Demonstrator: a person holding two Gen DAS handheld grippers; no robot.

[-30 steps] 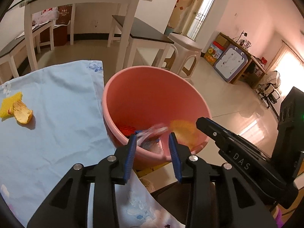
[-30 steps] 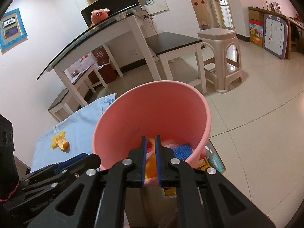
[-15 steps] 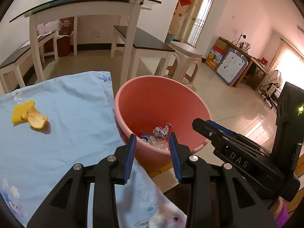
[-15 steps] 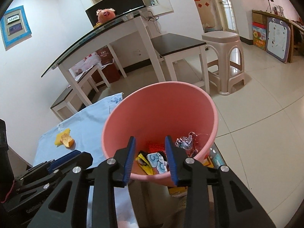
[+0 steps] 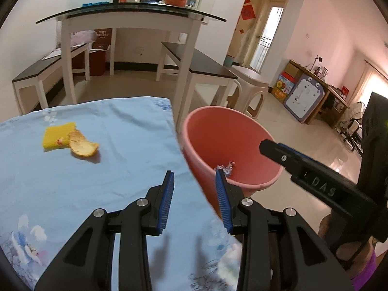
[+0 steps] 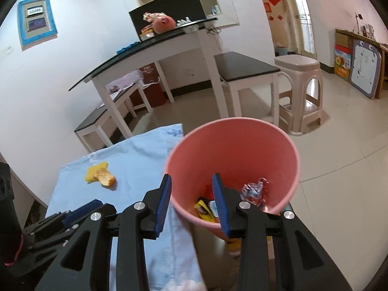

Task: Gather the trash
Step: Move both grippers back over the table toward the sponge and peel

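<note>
A pink bin point(image 5: 230, 133) point(image 6: 230, 150) stands beside the right edge of the blue cloth-covered table point(image 5: 97, 181) point(image 6: 135, 160). Inside it lie a crumpled foil wrapper point(image 6: 254, 189) point(image 5: 225, 167) and a yellow wrapper point(image 6: 203, 208). On the cloth, far left, a yellow sponge-like piece point(image 5: 57, 134) lies against an orange peel point(image 5: 83, 145) point(image 6: 105, 178). My left gripper point(image 5: 194, 173) is open and empty above the table edge. My right gripper point(image 6: 191, 177) hangs over the bin's near rim, jaws opening, nothing between them.
A white glass-topped table point(image 5: 131, 17) with dark benches stands behind. A beige plastic stool point(image 5: 249, 84) point(image 6: 300, 80) sits beyond the bin. A whiteboard toy point(image 5: 303, 99) leans against a desk at the far right. Tiled floor lies right of the bin.
The right jaws went from shut on a yellow scrap to open, and wrappers now lie in the bin. Both grippers drew back and up from the bin, the left swinging toward the cloth.
</note>
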